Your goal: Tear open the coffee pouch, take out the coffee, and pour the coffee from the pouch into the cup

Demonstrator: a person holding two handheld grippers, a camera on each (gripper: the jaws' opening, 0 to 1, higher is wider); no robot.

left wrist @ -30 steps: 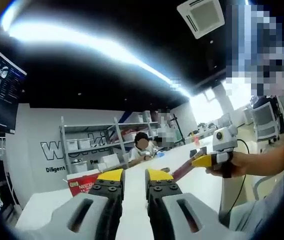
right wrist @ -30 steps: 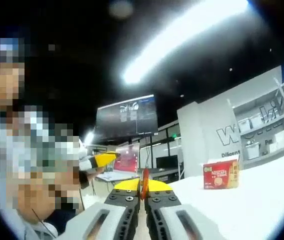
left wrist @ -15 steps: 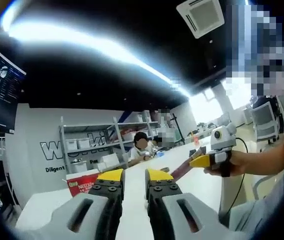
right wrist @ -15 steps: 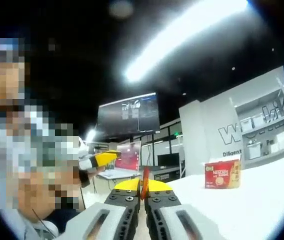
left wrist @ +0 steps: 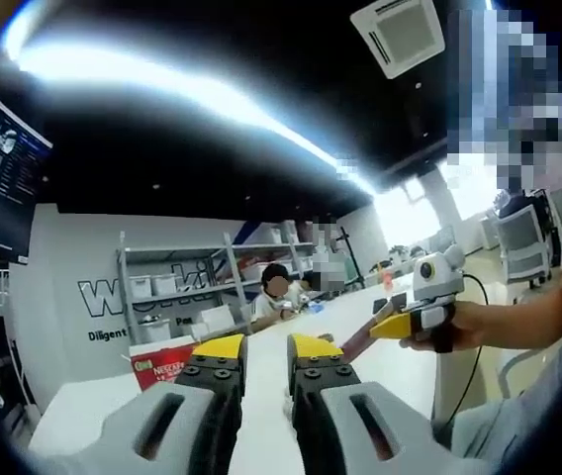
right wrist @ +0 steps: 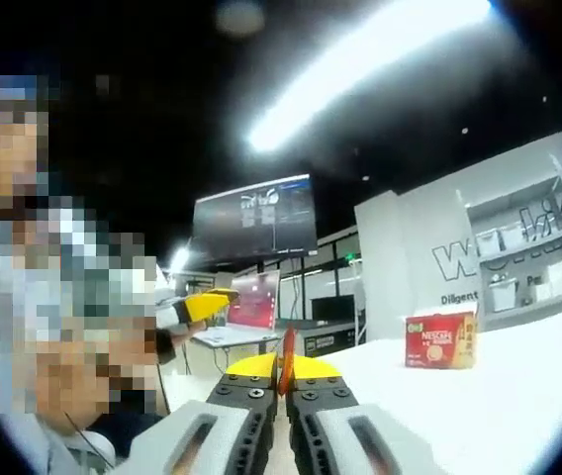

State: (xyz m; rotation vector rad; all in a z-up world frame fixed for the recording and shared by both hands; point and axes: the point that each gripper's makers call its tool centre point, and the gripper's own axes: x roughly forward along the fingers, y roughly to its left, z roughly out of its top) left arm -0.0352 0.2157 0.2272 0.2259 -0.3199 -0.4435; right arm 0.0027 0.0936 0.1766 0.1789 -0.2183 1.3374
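1. One slim red coffee pouch (right wrist: 287, 361) is clamped edge-on between the shut jaws of the right gripper (right wrist: 281, 373), raised above the white tabletop (right wrist: 499, 396).
2. Beyond the pouch, a red Nescafé box (right wrist: 440, 342) is seen standing on the tabletop.
3. Nothing is held by the left gripper (left wrist: 265, 350); its jaws are parted, with the box (left wrist: 162, 361) just behind them.

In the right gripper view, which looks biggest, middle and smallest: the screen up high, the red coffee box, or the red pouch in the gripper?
1. Screen.
2. Coffee box.
3. Pouch, seen edge-on in the right hand-held gripper.
These are apparent sizes; nearness to the camera skews them.
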